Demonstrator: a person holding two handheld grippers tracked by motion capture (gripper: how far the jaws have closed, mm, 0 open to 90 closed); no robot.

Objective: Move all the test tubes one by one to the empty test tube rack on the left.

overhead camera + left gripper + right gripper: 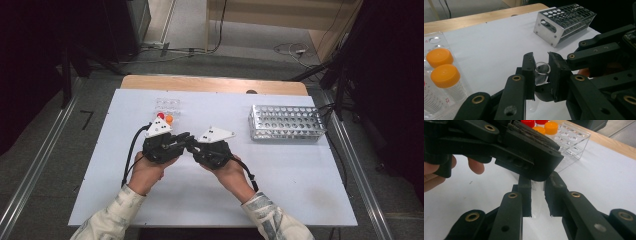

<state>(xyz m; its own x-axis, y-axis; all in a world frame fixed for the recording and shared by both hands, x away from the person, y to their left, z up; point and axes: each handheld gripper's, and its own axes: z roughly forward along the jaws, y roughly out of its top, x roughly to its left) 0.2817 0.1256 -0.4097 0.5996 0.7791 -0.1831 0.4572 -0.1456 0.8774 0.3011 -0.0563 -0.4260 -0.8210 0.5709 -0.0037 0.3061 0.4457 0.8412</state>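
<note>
A clear plastic centrifuge tube with no cap [541,72] is held just above the white bench [300,180], near its centre, between the two hand-held grippers. In the left gripper view the open mouth of the tube faces the camera, toward 12 o'clock in the frame, and the rounded tip shows below the fingers toward 6 o'clock. In the right gripper view the long axis runs from 6 to 12 o'clock, along the fingers. How that axis lies relative to the bench cannot be told from the high view, where the tube is hidden between the grippers.

The left gripper [541,75] has its fingers closed on the tube near the mouth. The right gripper [537,195] has its fingers closed on the lower body.

Likely risks: with both grips tight, any pull or twist between the hands could crack or bend the thin wall. If one grip loosens unevenly, the smooth tube could slip and drop.

On the bench, a perforated metal rack [286,123] stands at 2 o'clock from the grippers. A clear plastic rack [167,106] holding orange-capped tubes [445,75] stands at 11 o'clock.
</note>
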